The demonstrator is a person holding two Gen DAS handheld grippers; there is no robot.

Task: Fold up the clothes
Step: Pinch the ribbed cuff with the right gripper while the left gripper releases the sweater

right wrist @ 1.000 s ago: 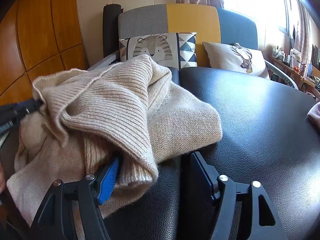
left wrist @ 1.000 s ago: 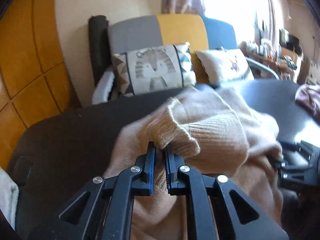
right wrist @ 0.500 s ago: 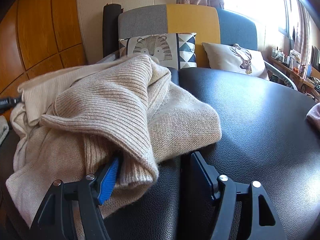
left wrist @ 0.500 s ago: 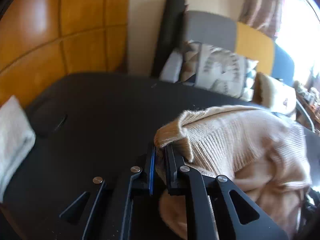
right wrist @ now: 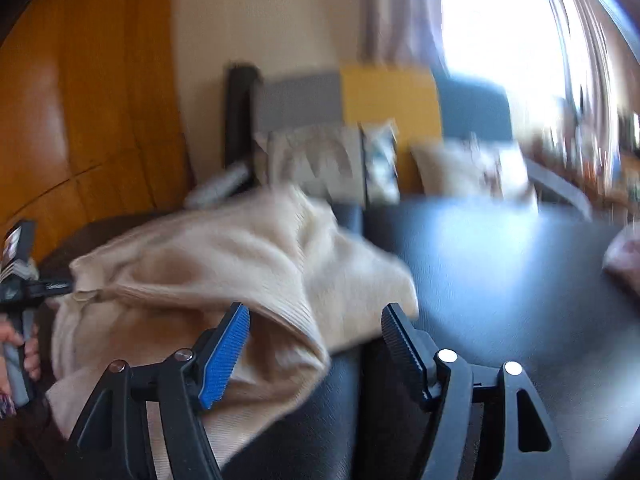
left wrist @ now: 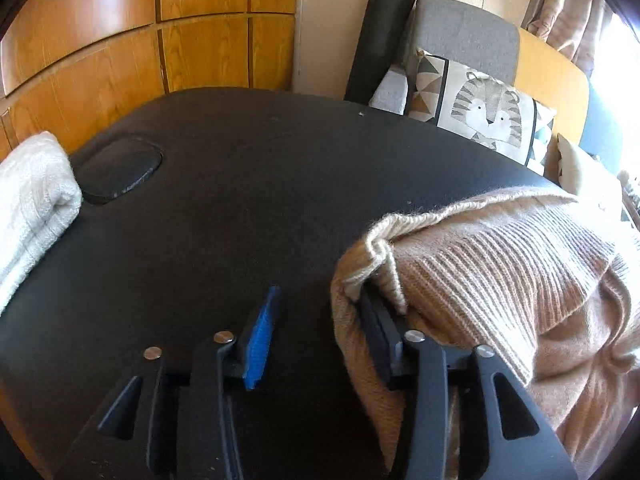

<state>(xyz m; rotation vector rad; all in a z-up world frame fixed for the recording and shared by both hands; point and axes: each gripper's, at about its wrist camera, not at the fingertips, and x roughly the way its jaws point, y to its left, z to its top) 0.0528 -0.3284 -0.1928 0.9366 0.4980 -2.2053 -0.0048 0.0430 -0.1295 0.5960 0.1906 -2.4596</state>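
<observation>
A beige knit sweater (left wrist: 500, 264) lies bunched on the black padded table (left wrist: 260, 184). My left gripper (left wrist: 318, 296) is at its left end with the jaws opening. The ribbed edge leans on the right finger (left wrist: 376, 332), the blue pad (left wrist: 260, 344) stands clear of it, and nothing is pinched. In the blurred right wrist view the sweater (right wrist: 240, 260) fills the left half. My right gripper (right wrist: 316, 308) is open, with a loose fold of the knit lying between its fingers, not pressed. The left gripper (right wrist: 24, 280) shows at that view's left edge, with a hand (right wrist: 16, 344) on it.
A folded white knit (left wrist: 32, 200) rests at the table's left edge beside an oval pad (left wrist: 120, 168). A sofa with a tiger cushion (left wrist: 488, 112) and a black roll (left wrist: 380, 32) stand behind the table. A pinkish garment (right wrist: 624, 256) lies at the far right.
My left gripper carried the ribbed edge leftward and down, then its jaws parted and let the edge go. My right gripper, still open, rose a little; its view is now blurred.
</observation>
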